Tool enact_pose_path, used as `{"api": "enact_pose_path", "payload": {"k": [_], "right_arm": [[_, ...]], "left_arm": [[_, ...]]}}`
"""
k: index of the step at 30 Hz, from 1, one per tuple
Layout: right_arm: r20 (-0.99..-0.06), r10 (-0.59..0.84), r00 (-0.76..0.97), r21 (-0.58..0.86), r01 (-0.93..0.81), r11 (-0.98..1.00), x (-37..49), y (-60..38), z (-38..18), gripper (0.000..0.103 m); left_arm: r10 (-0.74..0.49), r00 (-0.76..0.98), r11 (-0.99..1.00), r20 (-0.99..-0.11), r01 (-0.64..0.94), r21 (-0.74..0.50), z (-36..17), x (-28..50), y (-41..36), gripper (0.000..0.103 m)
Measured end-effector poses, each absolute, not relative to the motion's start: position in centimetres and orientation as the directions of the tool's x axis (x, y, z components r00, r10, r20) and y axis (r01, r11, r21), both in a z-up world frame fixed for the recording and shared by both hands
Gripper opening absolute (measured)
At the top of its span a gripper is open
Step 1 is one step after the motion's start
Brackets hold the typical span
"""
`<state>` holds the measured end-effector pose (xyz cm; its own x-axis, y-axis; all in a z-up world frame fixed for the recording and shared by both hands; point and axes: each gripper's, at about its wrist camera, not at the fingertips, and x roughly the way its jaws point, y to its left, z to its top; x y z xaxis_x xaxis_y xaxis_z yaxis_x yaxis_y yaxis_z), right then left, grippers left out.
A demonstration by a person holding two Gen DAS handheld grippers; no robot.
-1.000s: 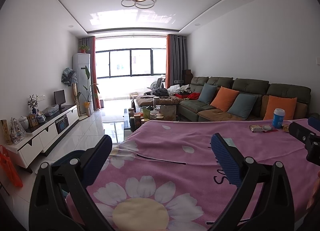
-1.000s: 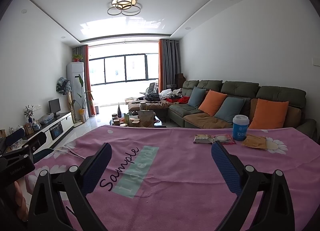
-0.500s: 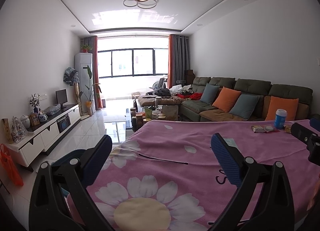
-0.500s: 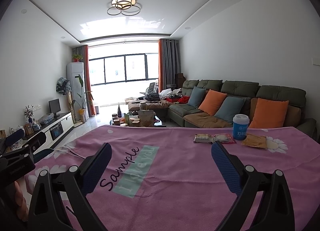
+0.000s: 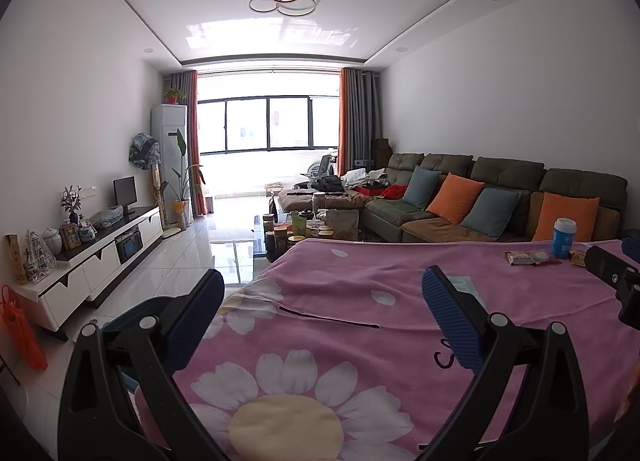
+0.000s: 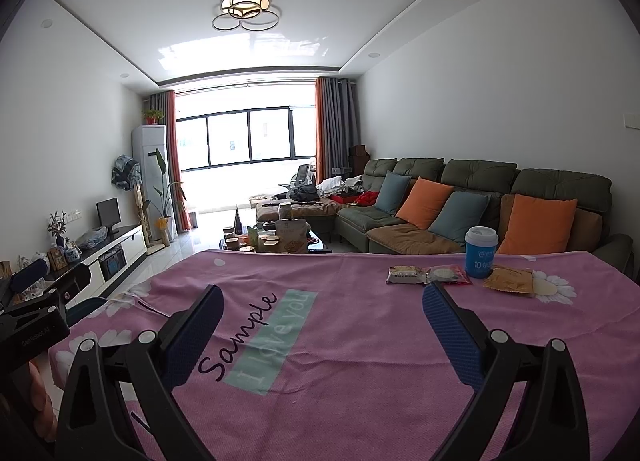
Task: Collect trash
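A blue paper cup (image 6: 481,252) with a white lid stands upright at the far right of the table under a pink flowered cloth (image 6: 340,325). Beside it lie a grey snack wrapper (image 6: 406,275), a clear red-edged wrapper (image 6: 446,275) and a brown packet (image 6: 509,280). The cup (image 5: 564,238) and wrappers (image 5: 528,257) also show far right in the left wrist view. My right gripper (image 6: 322,303) is open and empty, well short of the trash. My left gripper (image 5: 322,297) is open and empty over the table's left end.
A blue bin (image 5: 136,311) sits on the floor by the table's left edge. A sofa (image 6: 472,205) with cushions runs behind the table on the right. A cluttered coffee table (image 6: 276,241) stands beyond. A white TV cabinet (image 5: 92,257) lines the left wall. An orange bag (image 5: 20,333) hangs far left.
The left wrist view has shifted slightly leftwards, so the cup sits further right in it. The right gripper has held still. Both grippers stay open.
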<state>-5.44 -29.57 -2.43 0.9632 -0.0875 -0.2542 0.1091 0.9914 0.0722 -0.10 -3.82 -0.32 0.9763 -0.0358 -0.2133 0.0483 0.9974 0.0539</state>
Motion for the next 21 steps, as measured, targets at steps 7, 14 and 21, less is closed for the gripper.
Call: {"api": "enact_pose_path", "payload": {"k": [7, 14, 21], "right_arm": [[-0.255, -0.088, 0.963, 0.073, 0.109, 0.991, -5.40, -29.50, -2.43, 0.096], [-0.256, -0.088, 0.963, 0.074, 0.110, 0.991, -5.38, -29.58, -2.48, 0.096], [-0.255, -0.088, 0.963, 0.074, 0.110, 0.991, -5.39, -29.59, -2.48, 0.096]], "left_arm": [[-0.034, 0.976, 0.997, -0.213, 0.047, 0.053, -0.38, -0.05, -3.72, 0.097], [-0.034, 0.976, 0.997, -0.214, 0.047, 0.053, -0.36, -0.02, -3.75, 0.097], [-0.035, 0.976, 0.997, -0.215, 0.048, 0.054, -0.41, 0.00, -3.72, 0.097]]}}
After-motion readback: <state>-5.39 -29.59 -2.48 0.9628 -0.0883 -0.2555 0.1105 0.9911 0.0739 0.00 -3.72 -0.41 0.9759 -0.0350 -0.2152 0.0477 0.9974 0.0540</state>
